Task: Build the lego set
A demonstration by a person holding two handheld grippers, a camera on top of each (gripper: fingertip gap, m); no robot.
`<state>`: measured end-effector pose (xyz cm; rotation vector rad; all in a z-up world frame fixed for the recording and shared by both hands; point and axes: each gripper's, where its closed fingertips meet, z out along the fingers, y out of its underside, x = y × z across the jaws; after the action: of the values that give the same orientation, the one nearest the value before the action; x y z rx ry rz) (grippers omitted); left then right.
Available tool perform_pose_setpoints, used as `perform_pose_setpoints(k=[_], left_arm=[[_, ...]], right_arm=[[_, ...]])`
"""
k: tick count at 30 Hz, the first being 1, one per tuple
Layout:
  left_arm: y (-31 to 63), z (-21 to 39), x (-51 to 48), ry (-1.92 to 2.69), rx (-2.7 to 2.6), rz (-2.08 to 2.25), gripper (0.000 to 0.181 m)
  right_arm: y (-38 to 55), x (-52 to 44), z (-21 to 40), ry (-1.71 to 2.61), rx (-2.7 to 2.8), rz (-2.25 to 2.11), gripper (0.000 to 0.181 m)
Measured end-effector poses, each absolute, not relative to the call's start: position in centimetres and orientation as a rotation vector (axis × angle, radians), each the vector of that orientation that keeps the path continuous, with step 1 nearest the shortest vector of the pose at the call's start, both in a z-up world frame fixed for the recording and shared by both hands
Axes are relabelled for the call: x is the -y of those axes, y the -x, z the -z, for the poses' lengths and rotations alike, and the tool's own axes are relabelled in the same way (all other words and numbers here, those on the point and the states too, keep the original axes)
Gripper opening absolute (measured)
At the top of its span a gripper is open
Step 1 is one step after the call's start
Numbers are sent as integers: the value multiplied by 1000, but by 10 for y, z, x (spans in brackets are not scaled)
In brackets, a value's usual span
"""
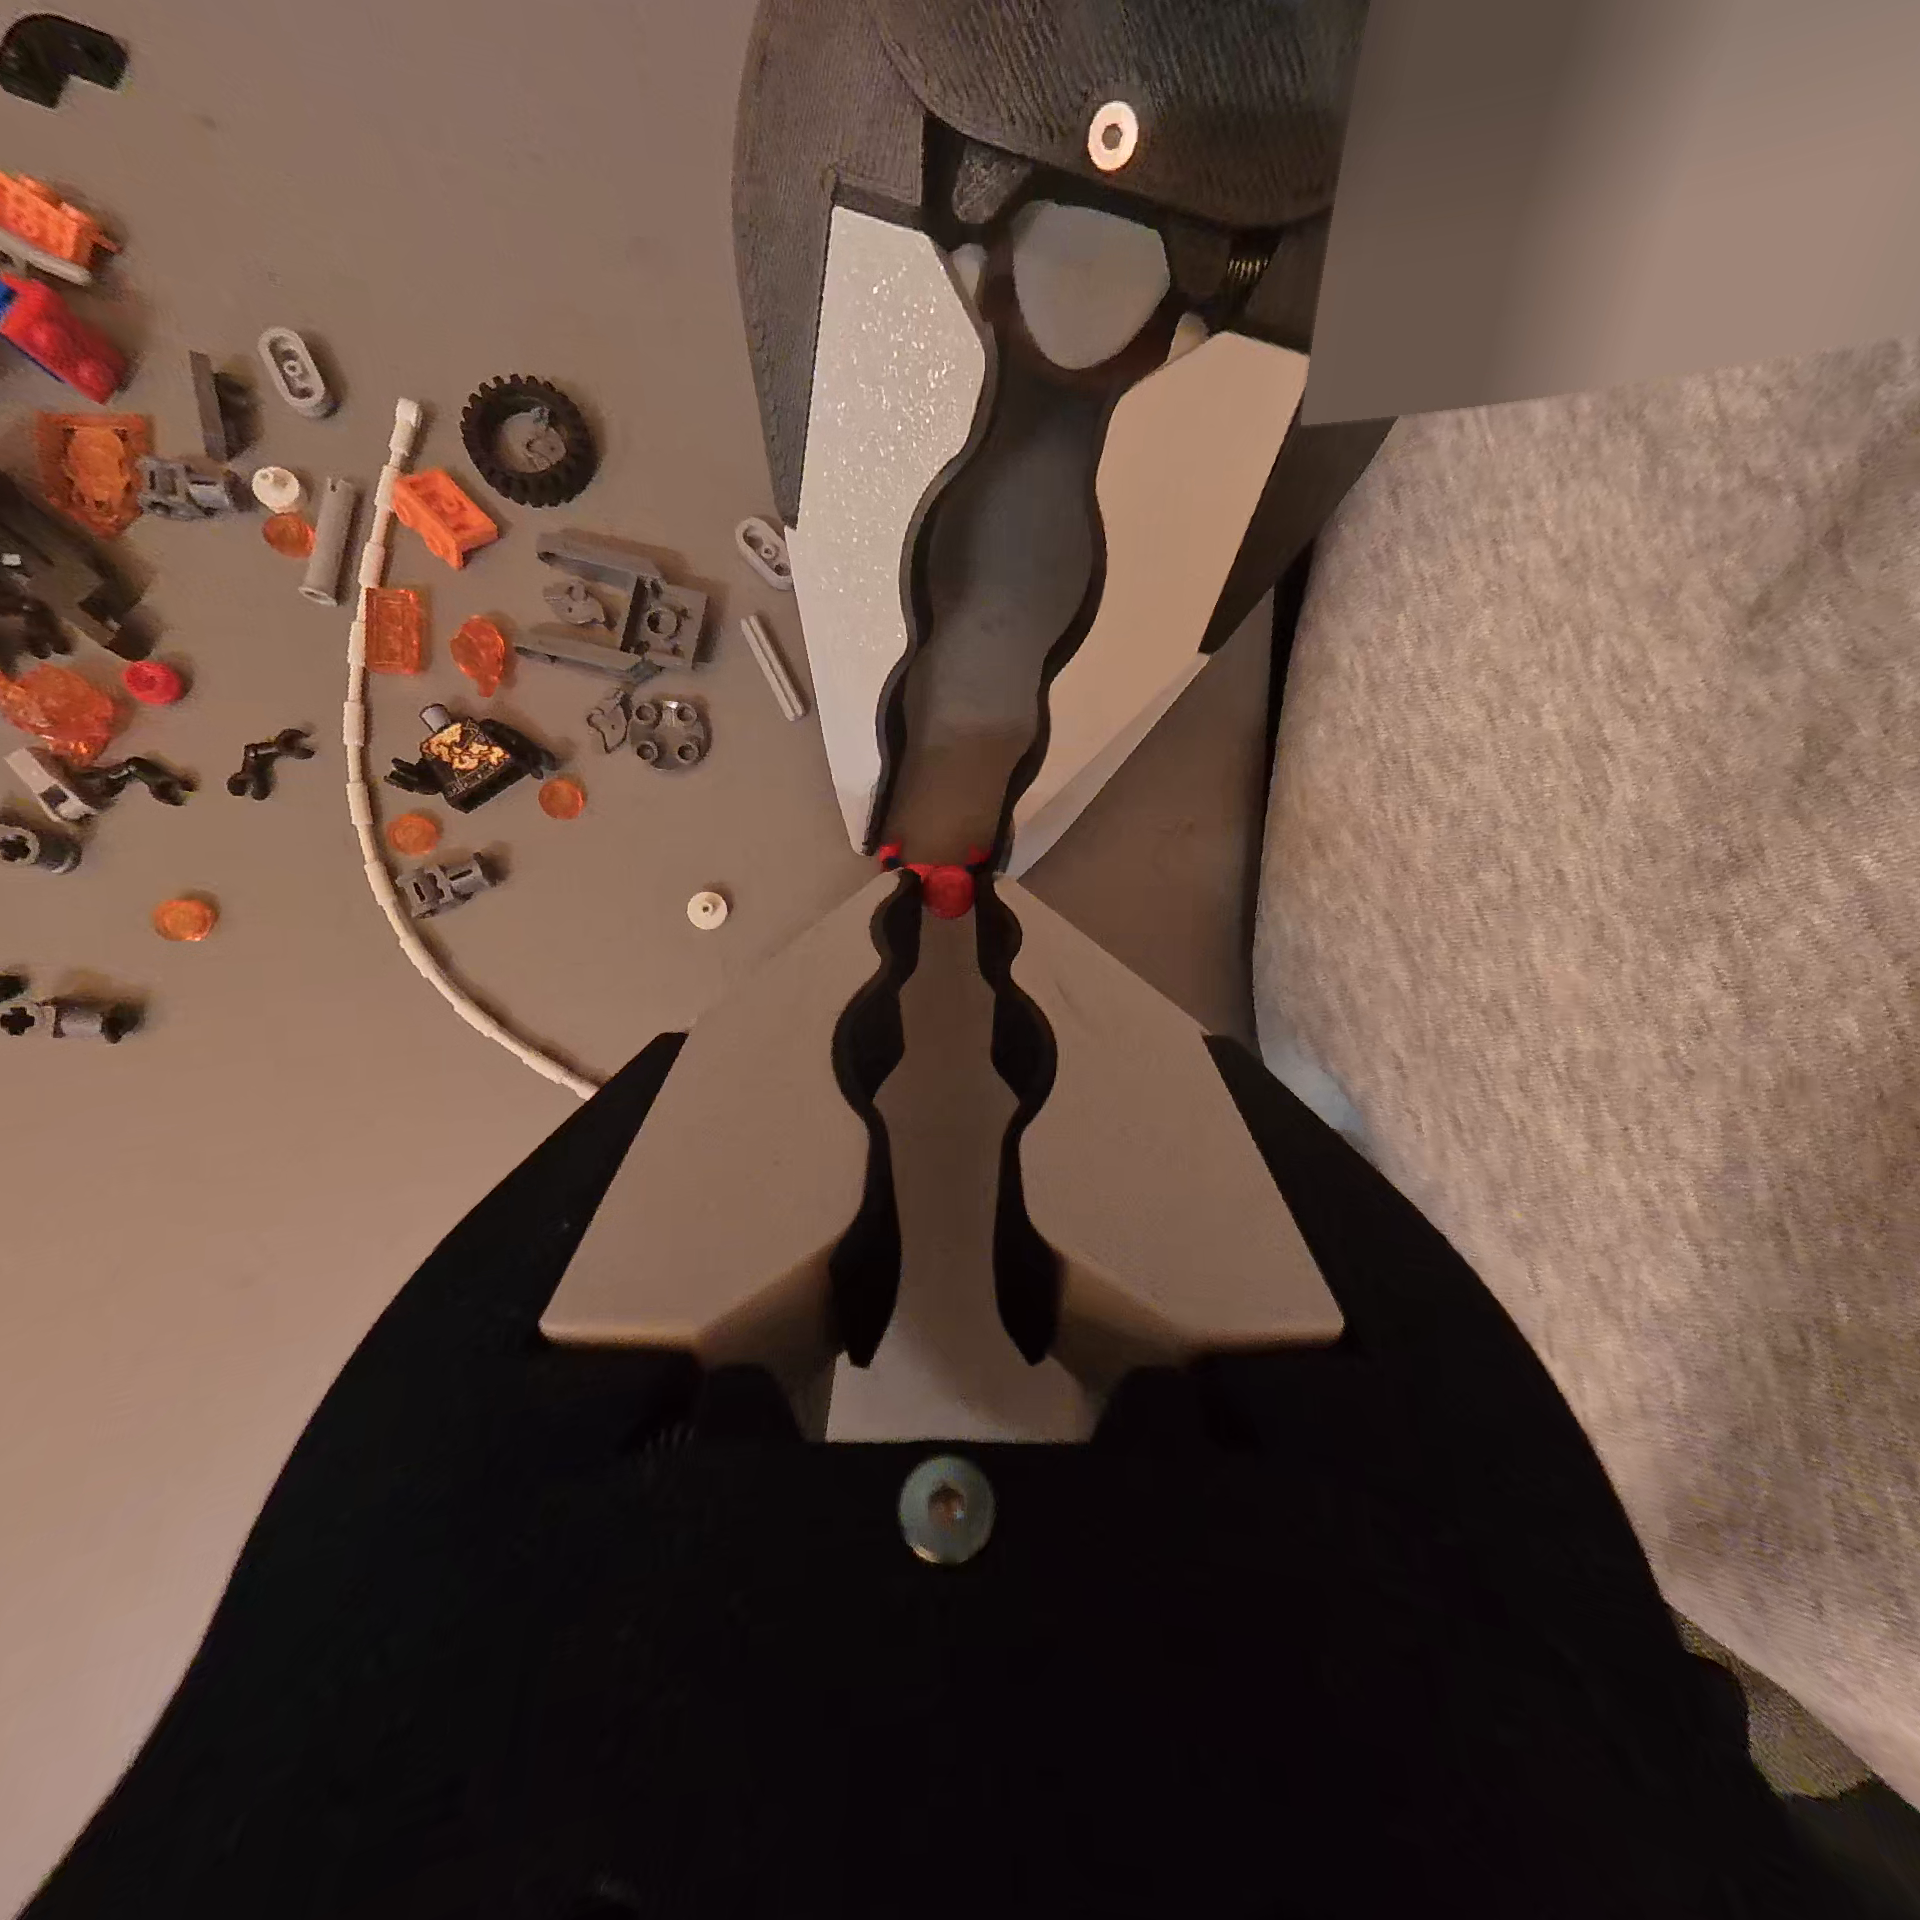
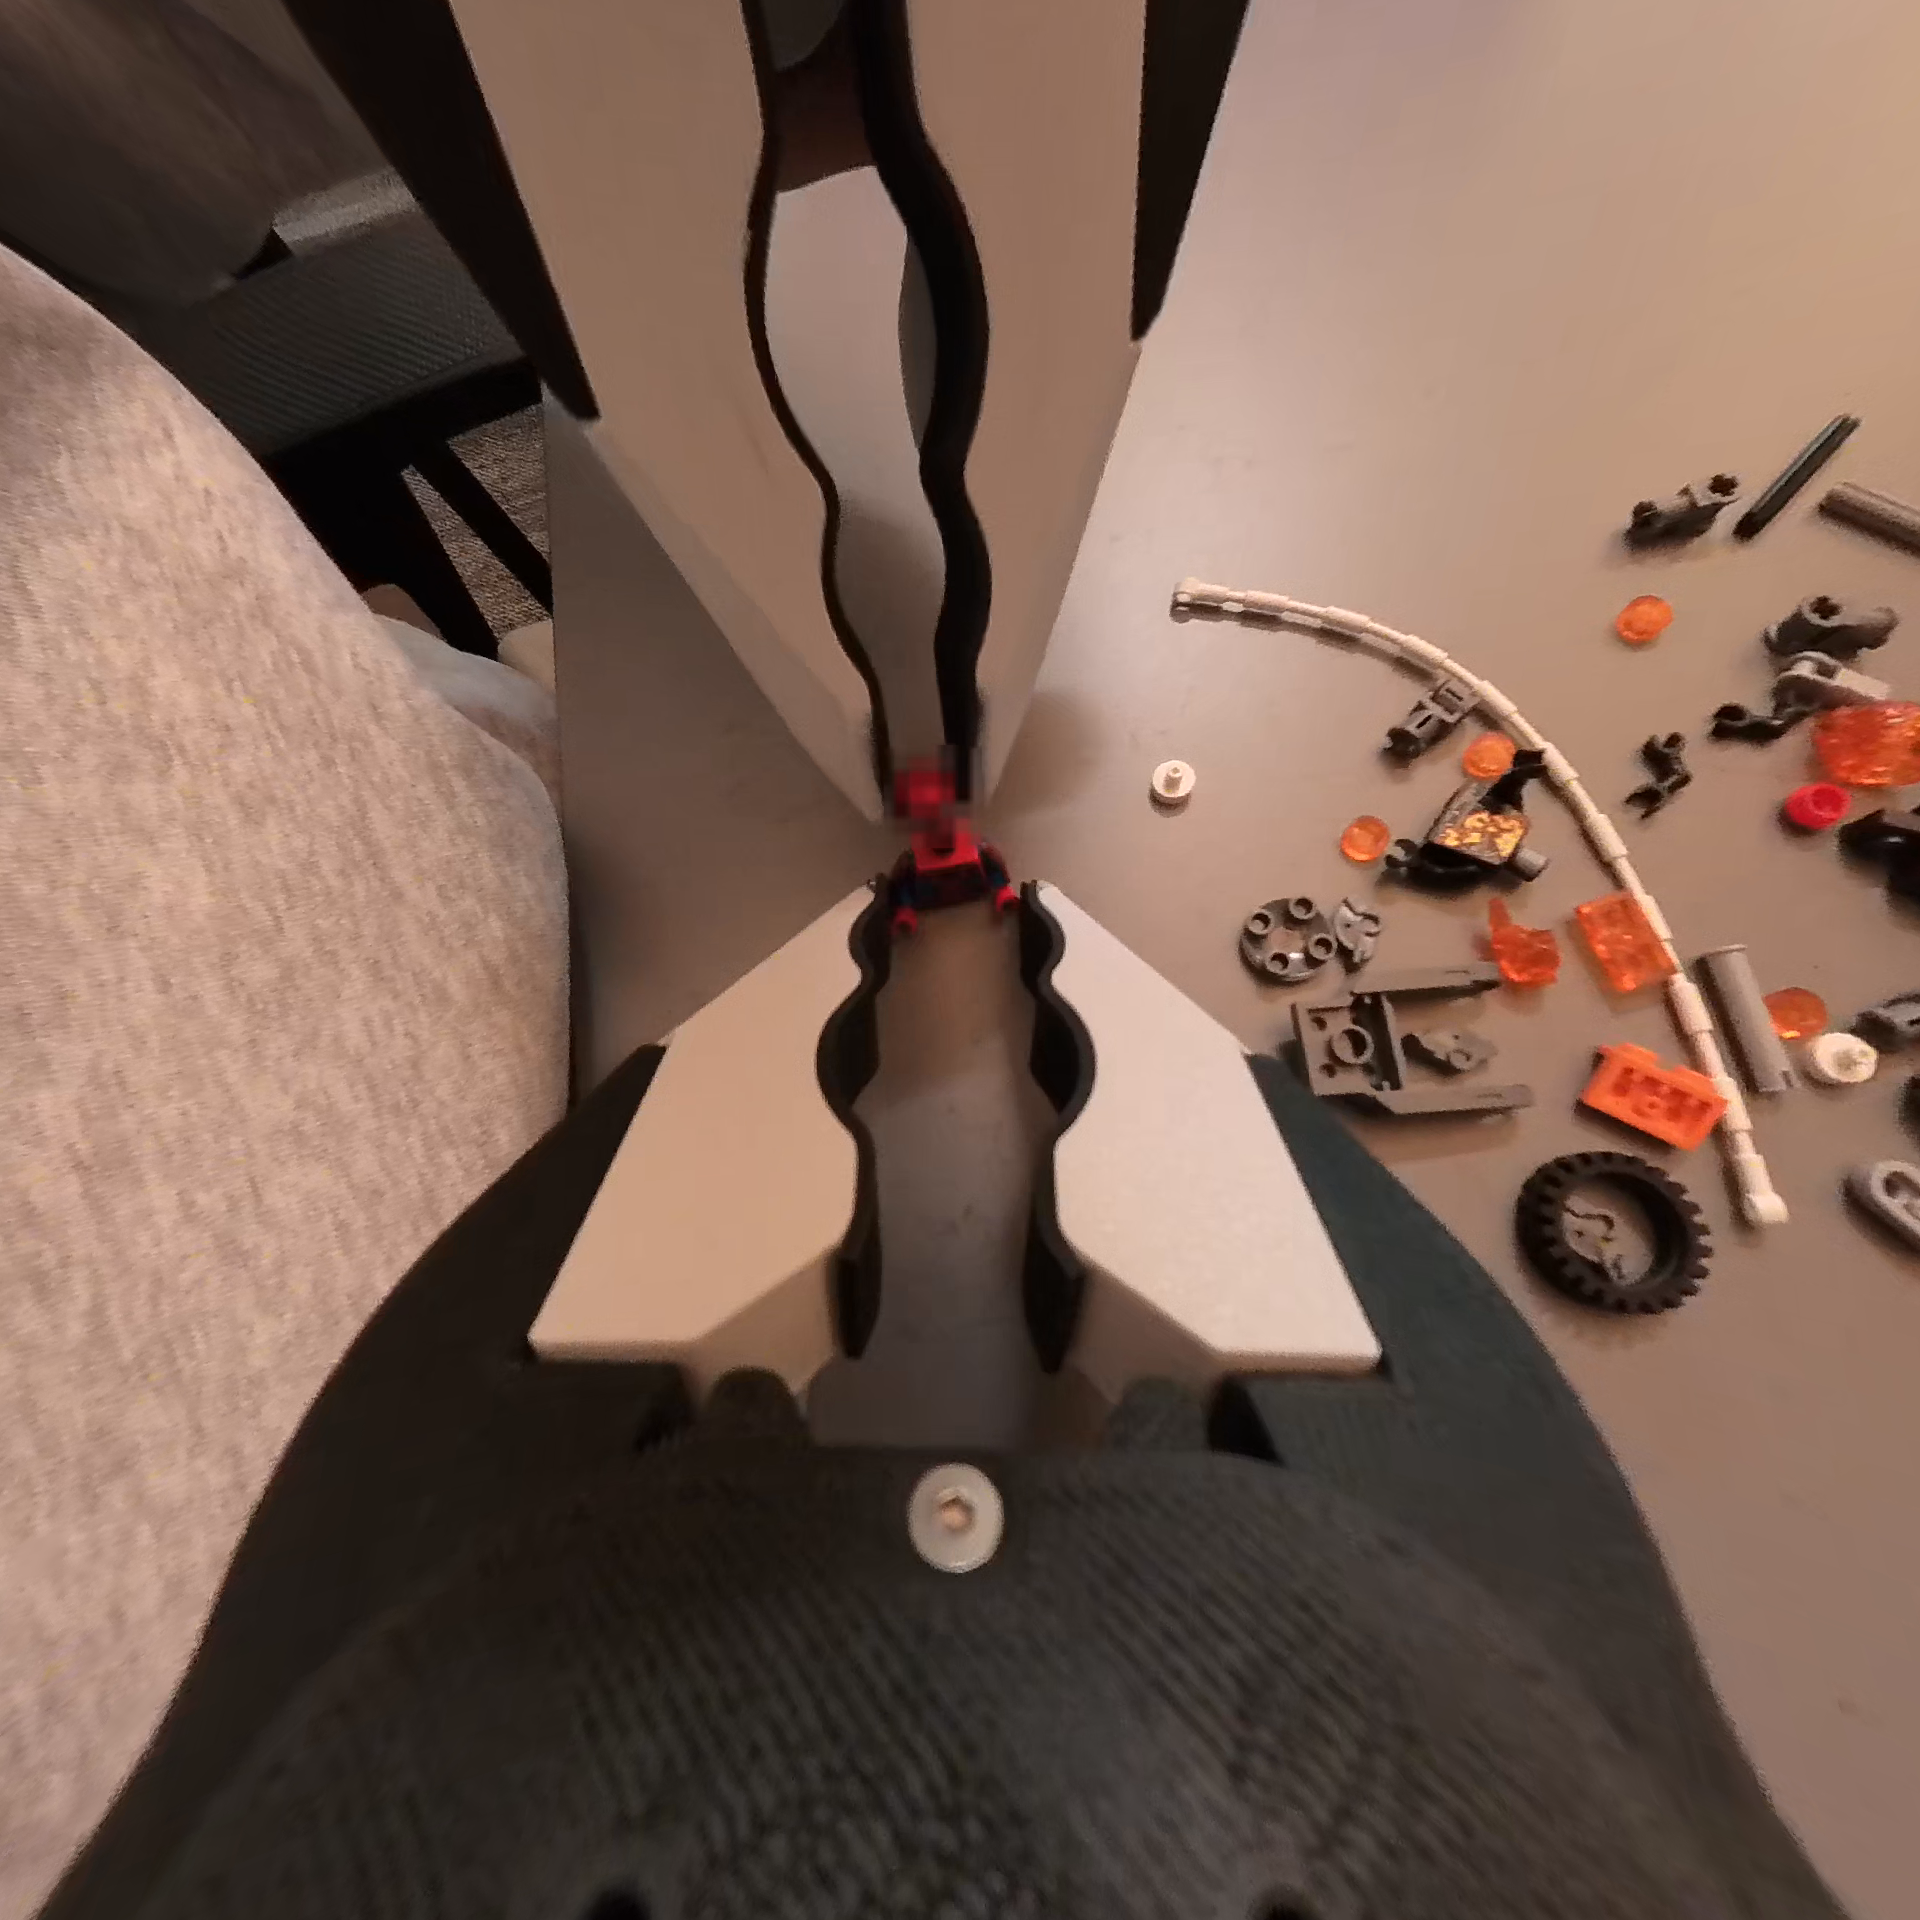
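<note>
**Two claws nose to nose on one tiny minifig**

The claws meet tip to tip above the desk [image 2: 1455, 312]. In the right wrist view the right claw [image 2: 948, 902] is closed down narrow on the red/blue minifig torso [image 2: 945, 878], arms poking out both sides. The red head [image 2: 932, 800], blurred, sits straight ahead at 12 o'clock, pinched at the tips of the left claw [image 1: 940, 888], also nearly closed. So torso and head share one line, the long axis running along both claws. The neck stud looks lined up w/ the head, and I'd guess the next bit is a straight push together, no twist. Can't tell if they're already seated.

Materials: smooth pale wedge fingers w/ wavy black rubbery pads, hard glossy plastic parts. Loose pile at 3 o'clock: knobbly black tyre [image 2: 1614, 1233], ribbed white hose [image 2: 1538, 790], clear orange plate [image 2: 1624, 941].
</note>
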<state>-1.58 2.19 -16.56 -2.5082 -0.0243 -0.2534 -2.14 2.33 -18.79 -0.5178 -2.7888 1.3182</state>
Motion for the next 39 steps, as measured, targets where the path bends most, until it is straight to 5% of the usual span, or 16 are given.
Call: perform_pose_setpoints(k=[39], left_arm=[[15, 168, -23, 2424, 95, 376, 8]], right_arm=[[19, -20, 187, 510, 2783, -1311, 23]])
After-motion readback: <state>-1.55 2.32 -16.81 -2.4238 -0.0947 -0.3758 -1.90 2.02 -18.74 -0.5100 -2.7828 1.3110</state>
